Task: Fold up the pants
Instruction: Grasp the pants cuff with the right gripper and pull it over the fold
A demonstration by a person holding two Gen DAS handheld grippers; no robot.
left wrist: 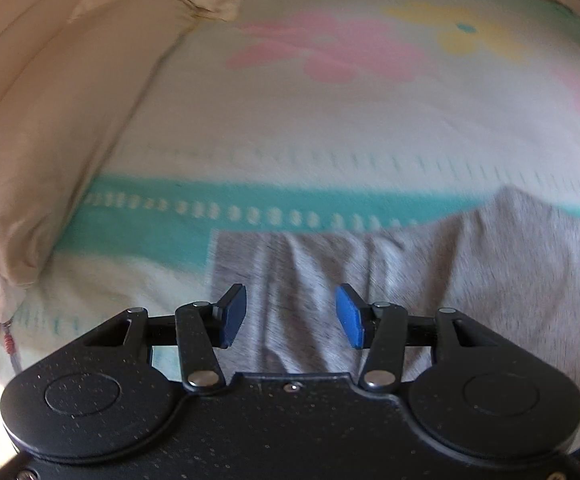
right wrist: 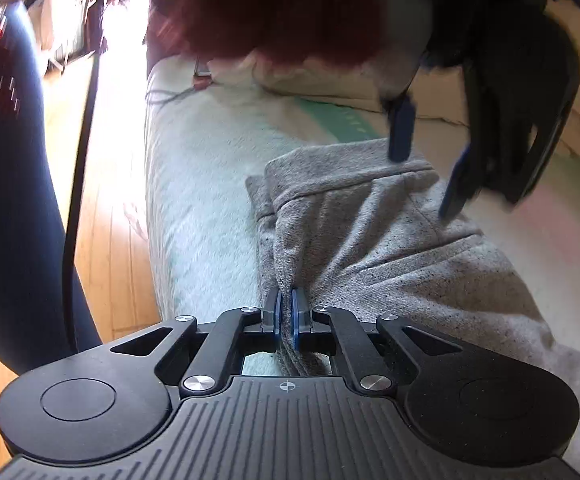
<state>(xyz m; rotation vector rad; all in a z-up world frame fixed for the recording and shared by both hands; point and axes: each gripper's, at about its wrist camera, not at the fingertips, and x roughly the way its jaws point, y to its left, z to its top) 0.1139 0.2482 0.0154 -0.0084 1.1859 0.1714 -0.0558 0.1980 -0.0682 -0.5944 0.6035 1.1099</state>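
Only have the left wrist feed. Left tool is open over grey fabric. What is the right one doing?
Observer: The right tool is shut on the grey pants, pinching a bunched fold at their near edge.
Operator: Is the left tool touching the fabric? I can't judge height.
Observer: From the right wrist view, the left tool hangs above the waistband end, open; contact can't be told, it is blurred.
Operator: Where's the bed edge?
Observer: The blanket ends to the left of the pants in the right wrist view, with wooden floor beyond it.
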